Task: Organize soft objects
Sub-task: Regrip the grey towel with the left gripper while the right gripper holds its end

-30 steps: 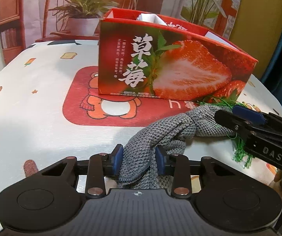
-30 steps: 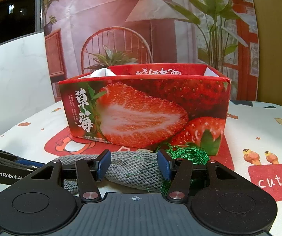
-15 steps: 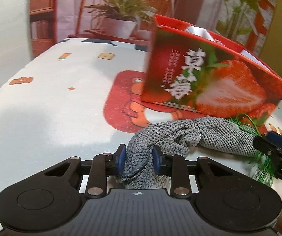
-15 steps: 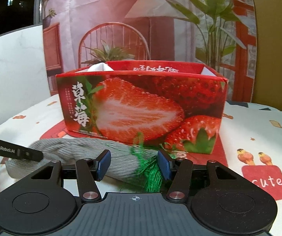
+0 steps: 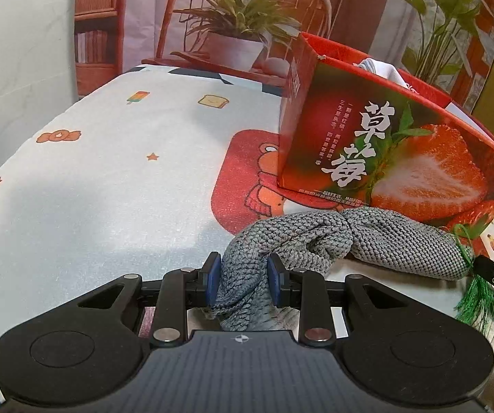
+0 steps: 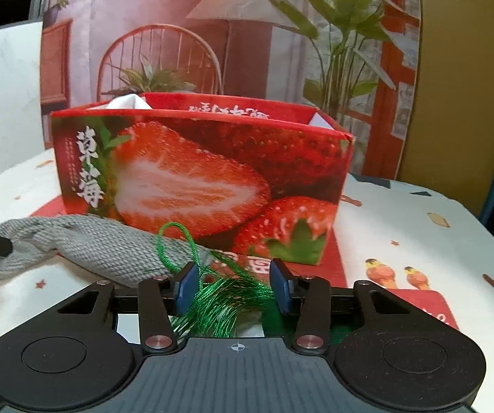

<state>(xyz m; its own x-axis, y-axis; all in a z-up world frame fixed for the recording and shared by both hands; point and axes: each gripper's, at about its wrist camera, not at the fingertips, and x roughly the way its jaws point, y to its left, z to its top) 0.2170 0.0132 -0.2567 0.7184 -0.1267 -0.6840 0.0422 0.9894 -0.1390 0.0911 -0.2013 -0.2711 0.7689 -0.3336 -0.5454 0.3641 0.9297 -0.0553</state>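
Grey knitted cloth (image 5: 367,237) lies on the bench (image 5: 109,179) in front of the strawberry box (image 5: 401,158), stretched between the two grippers. Left gripper (image 5: 241,280) tilts down toward the bench, and its jaws are clamped on the bunched left end of the cloth, the blue pads (image 5: 212,280) pressing into the knit. Right gripper (image 6: 235,287) also tilts down at the cloth's other end; its jaws have just been closing, with the green tassel (image 6: 226,301) between them, and I cannot tell whether the pads press on it. A green cord loop (image 6: 174,241) rises from the tassel over the cloth. The bench wears a white cover with cartoon prints and a red bear patch (image 5: 247,179). Something white (image 6: 128,101) shows inside the box. Behind stands a backdrop picturing a chair and plants (image 6: 164,69).
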